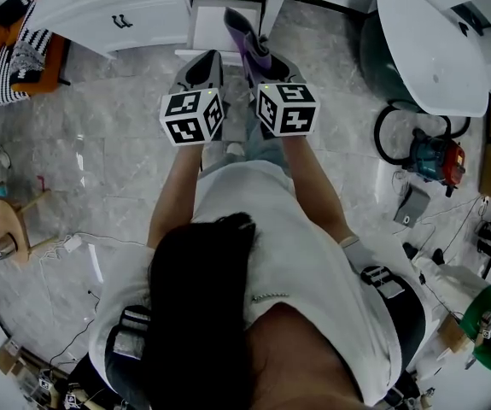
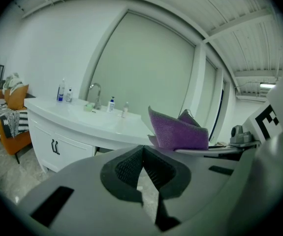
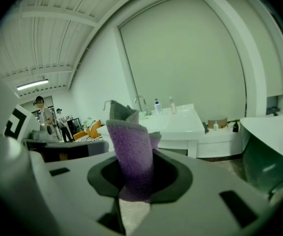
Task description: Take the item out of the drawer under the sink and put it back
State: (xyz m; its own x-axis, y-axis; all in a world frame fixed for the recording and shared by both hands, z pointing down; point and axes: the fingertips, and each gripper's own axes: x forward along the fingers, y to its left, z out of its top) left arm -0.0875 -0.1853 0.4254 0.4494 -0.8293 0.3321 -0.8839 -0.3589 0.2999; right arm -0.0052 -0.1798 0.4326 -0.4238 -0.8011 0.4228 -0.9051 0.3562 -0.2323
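Right claw (image 3: 135, 173) pinched tight on the purple cloth (image 3: 130, 146), just short of the open drawer (image 1: 209, 26), left claw (image 2: 142, 156) closed and empty, so next it probably goes back in, cloth lowered inside and released.

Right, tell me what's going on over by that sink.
A person stands facing the white vanity with a gripper in each hand. The right claw is clamped on a purple cloth and holds it upright over the vanity's pulled-out drawer. The left claw is shut and empty beside it. The cloth is not in the drawer at this moment.
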